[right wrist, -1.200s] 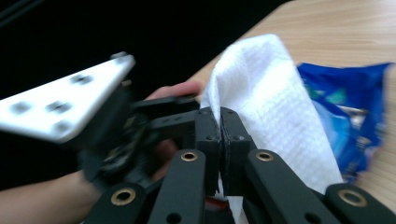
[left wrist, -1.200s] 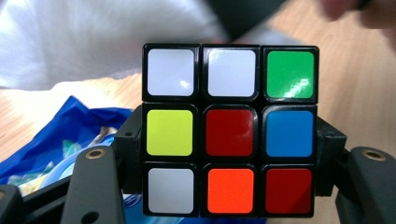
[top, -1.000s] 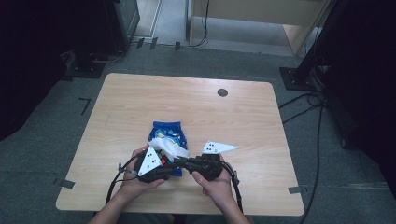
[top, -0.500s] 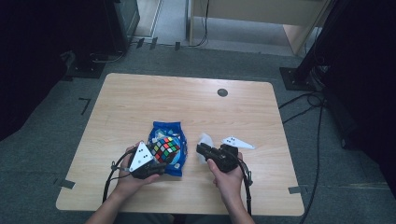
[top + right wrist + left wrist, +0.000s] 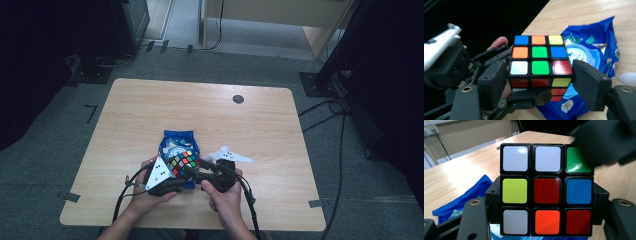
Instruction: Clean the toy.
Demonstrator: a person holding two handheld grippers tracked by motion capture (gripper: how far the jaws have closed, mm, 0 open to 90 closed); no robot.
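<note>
The left gripper (image 5: 184, 172) is clamping the scrambled, multicoloured plastic puzzle cube (image 5: 184, 163) between its jaws, while the right gripper (image 5: 540, 75), apart half a second ago, is closing around it, jaws bracketing it for a twist.

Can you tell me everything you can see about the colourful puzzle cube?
The puzzle cube is a scrambled three-by-three cube of glossy black plastic with coloured squares. The face toward the left gripper shows white, green, yellow, red, blue and orange. It is held above a blue snack bag near the table's front edge. The left gripper's jaws clamp its sides, and the right gripper has its jaws at two other sides.
</note>
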